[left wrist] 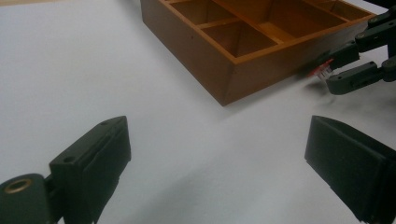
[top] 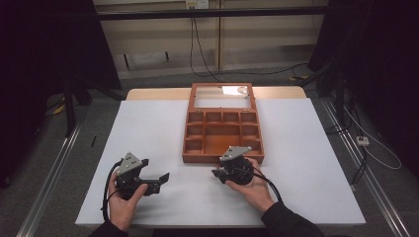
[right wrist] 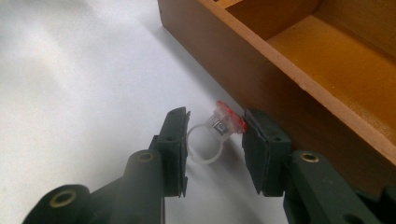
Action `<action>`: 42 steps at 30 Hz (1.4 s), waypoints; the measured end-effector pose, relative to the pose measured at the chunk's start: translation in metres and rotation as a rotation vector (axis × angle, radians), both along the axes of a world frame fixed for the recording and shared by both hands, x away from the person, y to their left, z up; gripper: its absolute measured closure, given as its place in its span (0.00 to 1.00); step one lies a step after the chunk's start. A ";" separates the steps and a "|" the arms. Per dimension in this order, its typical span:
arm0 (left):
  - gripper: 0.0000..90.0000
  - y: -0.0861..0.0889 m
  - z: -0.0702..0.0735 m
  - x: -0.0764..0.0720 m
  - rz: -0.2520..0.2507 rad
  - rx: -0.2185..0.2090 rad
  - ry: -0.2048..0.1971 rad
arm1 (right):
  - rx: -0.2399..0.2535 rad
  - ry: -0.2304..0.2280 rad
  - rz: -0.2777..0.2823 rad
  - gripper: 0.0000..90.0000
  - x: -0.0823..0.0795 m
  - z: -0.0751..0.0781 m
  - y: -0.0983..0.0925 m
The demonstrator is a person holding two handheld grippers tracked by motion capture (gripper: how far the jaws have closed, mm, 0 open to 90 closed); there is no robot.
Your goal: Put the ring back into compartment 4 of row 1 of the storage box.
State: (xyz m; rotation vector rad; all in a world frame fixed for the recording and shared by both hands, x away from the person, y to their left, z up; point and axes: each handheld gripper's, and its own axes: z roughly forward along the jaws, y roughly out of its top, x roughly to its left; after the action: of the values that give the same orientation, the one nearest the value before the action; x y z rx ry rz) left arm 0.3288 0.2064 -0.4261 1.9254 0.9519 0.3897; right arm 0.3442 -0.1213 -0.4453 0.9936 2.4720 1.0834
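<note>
The right gripper (right wrist: pixel 214 144) pinches a clear ring (right wrist: pixel 208 140) with a red top on the white table (top: pixel 148 128), just beside the wooden box (top: pixel 223 129) at its 6 o'clock wall. The left gripper (top: pixel 157 178), at 8 o'clock from the box, has its jaws spread wide and empty.

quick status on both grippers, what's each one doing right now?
Left gripper: open, holding nothing, above the bare table.
Right gripper: jaws closed around a clear ring with a red top, beside the wooden box.
</note>
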 end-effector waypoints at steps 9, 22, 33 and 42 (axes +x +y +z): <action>0.08 0.000 0.000 0.000 0.000 -0.008 0.001 | 0.016 0.001 -0.007 0.69 -0.001 0.004 -0.004; 0.08 0.001 0.001 0.000 0.003 -0.001 -0.004 | 0.074 -0.006 -0.010 0.69 -0.005 0.014 -0.013; 0.08 0.000 0.000 0.000 0.006 -0.011 -0.001 | 0.089 -0.032 0.001 0.69 -0.007 0.024 -0.017; 0.08 0.001 0.001 0.000 0.003 -0.004 -0.004 | 0.101 -0.064 -0.003 0.69 -0.007 0.036 -0.024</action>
State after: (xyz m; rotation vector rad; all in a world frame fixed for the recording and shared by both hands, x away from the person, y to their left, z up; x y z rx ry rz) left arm 0.3290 0.2072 -0.4255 1.9188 0.9518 0.3928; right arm 0.3372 -0.1449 -0.4097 0.9748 2.3846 1.2309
